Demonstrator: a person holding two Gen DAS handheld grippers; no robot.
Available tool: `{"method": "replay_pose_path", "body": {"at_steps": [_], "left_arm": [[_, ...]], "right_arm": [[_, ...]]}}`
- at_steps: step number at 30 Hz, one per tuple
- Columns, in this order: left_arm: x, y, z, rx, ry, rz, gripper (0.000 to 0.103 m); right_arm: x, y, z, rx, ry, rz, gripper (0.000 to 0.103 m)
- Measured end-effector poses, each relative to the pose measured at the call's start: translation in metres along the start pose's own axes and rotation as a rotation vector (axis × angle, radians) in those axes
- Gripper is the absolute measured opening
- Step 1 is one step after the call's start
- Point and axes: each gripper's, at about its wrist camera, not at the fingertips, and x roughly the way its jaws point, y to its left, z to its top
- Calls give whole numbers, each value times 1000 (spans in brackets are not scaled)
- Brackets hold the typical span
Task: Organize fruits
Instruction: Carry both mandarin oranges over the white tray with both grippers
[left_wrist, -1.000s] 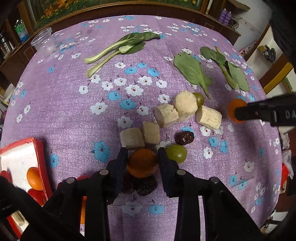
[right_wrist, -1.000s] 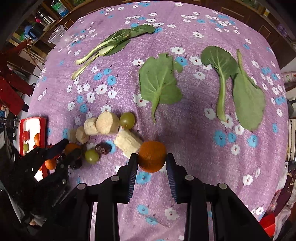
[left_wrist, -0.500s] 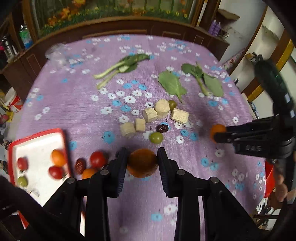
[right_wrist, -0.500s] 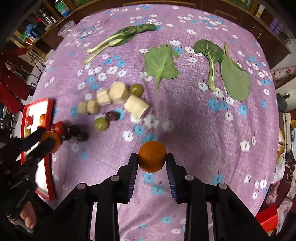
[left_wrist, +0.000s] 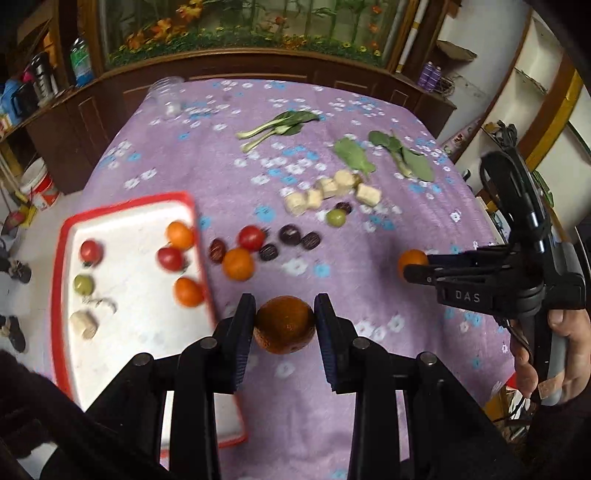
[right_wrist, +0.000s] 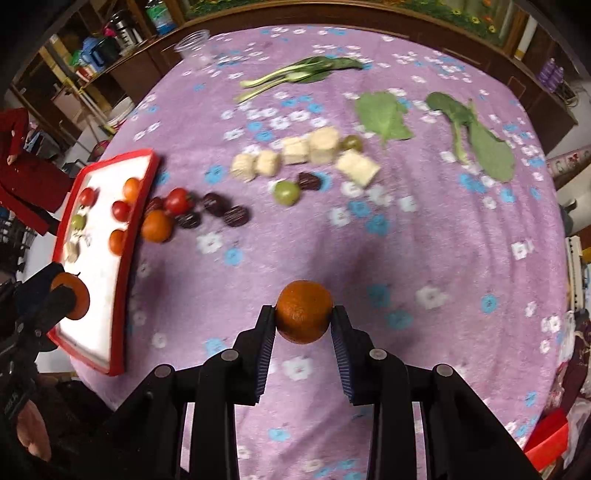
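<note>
Oranges (left_wrist: 284, 325) (right_wrist: 304, 311) are clamped across the middle in both my jaws above the tabletop (left_wrist: 229, 177) near the red tray (left_wrist: 61, 236), and they look light, firm, roundish, so probably squeeze gently.

The left gripper (left_wrist: 284, 325) pointed steeply downward above the near edge of the table, its jaws clamped on a small orange (left_wrist: 285, 325) held between the pads. The right gripper (right_wrist: 303, 316) pointed more steeply downward over the table's near right part, jaws likewise pressed against an orange (right_wrist: 304, 311). In the left wrist view a bare hand (left_wrist: 554, 354) wrapped around the right gripper's handle at the right edge. In the right wrist view, fingertips (right_wrist: 33, 428) of the other hand showed at the lower left corner.
</note>
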Motion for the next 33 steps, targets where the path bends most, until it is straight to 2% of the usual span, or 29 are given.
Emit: {"method": "replay_pose_path", "body": {"at_steps": [7,11,14,17,23,33], "left_arm": [[-15,58,-19,-98,-6,37,30],[-15,89,-30,-153,-8,69,30],[-17,105,-40,-174,0,86,30],[-12,124,-48,-199,32,140,30],[-6,155,-64,-260,57,188,30],[9,170,-78,-283,100,200,30]], "right_arm": [[-15,46,-3,-83,-19,65,31],[-28,75,-6,-143,-82,58,31],[-32,103,-11,-195,-104,119,31],[-21,139,-13,-246,-108,170,31],[9,192,-14,-306,-104,237,31],[36,231,-24,-379,-105,225,31]]}}
